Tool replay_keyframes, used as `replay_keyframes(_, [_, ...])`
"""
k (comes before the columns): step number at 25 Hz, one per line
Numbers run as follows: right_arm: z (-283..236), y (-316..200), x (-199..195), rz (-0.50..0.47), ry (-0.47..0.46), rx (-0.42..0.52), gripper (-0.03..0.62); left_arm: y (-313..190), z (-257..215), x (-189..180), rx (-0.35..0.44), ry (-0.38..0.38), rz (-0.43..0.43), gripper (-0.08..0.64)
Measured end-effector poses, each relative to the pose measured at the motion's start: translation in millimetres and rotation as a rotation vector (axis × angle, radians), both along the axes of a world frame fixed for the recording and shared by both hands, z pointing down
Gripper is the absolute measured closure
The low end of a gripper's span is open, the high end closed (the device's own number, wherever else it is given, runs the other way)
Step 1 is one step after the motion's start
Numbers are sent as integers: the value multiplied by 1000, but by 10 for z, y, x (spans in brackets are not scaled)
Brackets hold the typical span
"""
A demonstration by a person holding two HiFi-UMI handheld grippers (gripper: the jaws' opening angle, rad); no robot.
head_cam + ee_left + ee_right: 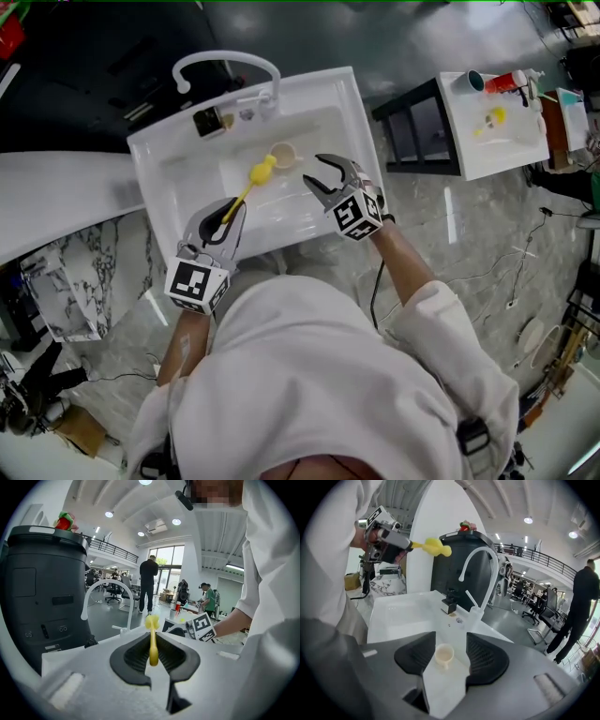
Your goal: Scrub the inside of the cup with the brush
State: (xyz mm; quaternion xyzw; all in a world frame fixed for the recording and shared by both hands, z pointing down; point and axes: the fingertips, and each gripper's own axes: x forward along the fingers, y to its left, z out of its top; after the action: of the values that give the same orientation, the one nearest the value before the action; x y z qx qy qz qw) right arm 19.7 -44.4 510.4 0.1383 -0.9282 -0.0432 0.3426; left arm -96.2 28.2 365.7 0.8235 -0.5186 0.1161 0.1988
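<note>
My left gripper (228, 214) is clamped on the handle of the yellow brush (255, 176), bristle head out over the sink (178, 159). My right gripper (316, 169) is open, holding nothing, near the cup (283, 154) in the basin.

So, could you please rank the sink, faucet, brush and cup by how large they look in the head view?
1. sink, by far the largest
2. faucet, a wide thin arch
3. brush, long but slim; it is held up nearer the camera
4. cup, the smallest
</note>
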Motion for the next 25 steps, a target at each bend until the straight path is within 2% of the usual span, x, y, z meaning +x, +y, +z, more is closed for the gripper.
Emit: replay_keyframes(25, [1553, -192, -11, -172, 331, -76, 394, -92, 260, 12, -58, -23, -12, 520])
